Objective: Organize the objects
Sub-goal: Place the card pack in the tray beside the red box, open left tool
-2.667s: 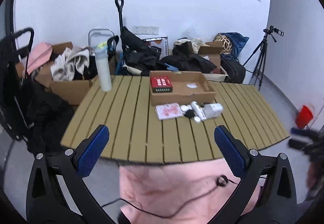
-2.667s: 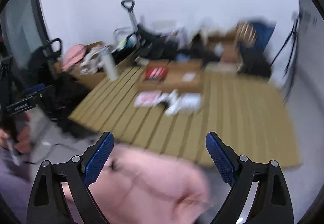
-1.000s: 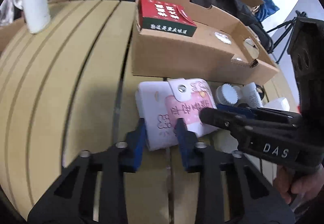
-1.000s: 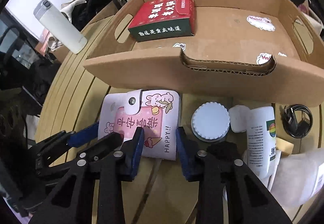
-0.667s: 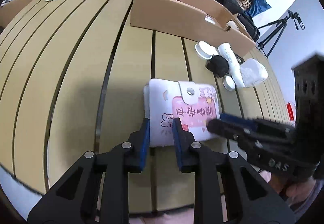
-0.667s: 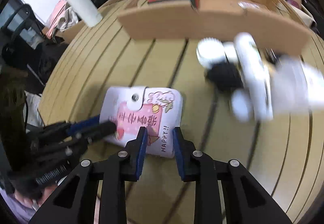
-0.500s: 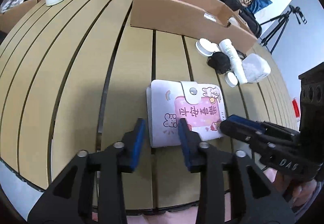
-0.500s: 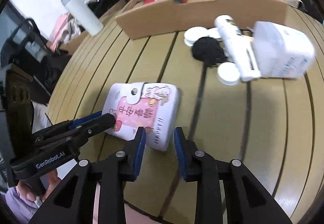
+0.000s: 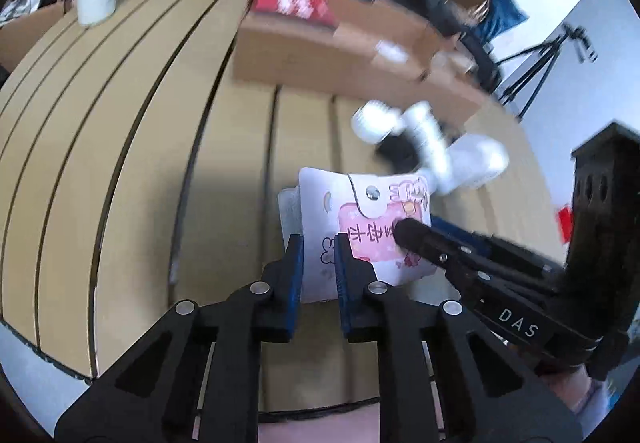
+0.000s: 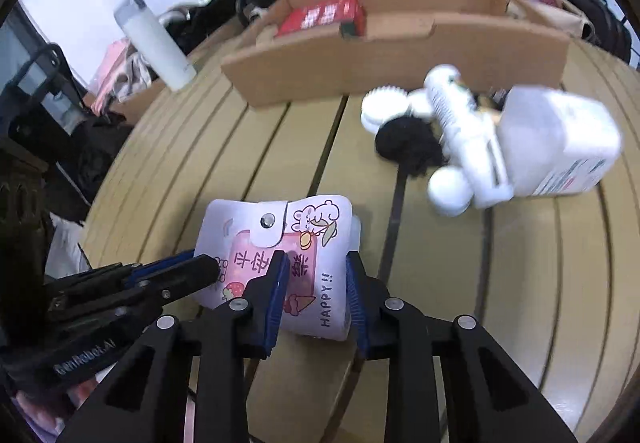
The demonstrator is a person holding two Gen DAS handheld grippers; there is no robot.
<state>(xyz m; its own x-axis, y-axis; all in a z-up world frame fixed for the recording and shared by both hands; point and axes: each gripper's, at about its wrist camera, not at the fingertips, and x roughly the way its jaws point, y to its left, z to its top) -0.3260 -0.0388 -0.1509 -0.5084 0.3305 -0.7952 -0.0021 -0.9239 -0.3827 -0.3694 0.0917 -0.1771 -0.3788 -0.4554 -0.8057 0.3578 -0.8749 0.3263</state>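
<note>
A white and pink cartoon card wallet (image 9: 360, 219) with a snap flap is held just above the slatted wooden table (image 9: 120, 163), near its front edge. My left gripper (image 9: 318, 263) is shut on the wallet's near left edge. My right gripper (image 10: 314, 295) is shut on its near right part (image 10: 316, 267). Each gripper shows in the other's view, the right gripper's fingers (image 9: 420, 237) on the wallet's pink face. A cardboard tray (image 10: 400, 39) holding a red box (image 10: 324, 17) stands behind.
A cluster of white bottles (image 10: 556, 143), white lids (image 10: 384, 107) and a black round thing (image 10: 412, 145) lies in front of the tray. A white flask (image 10: 152, 43) stands at the table's far left. Bags, boxes and a tripod (image 9: 540, 63) crowd beyond the table.
Both grippers have come from open and far off to shut on the wallet. They pulled it from beside the tray toward the front edge and lifted it.
</note>
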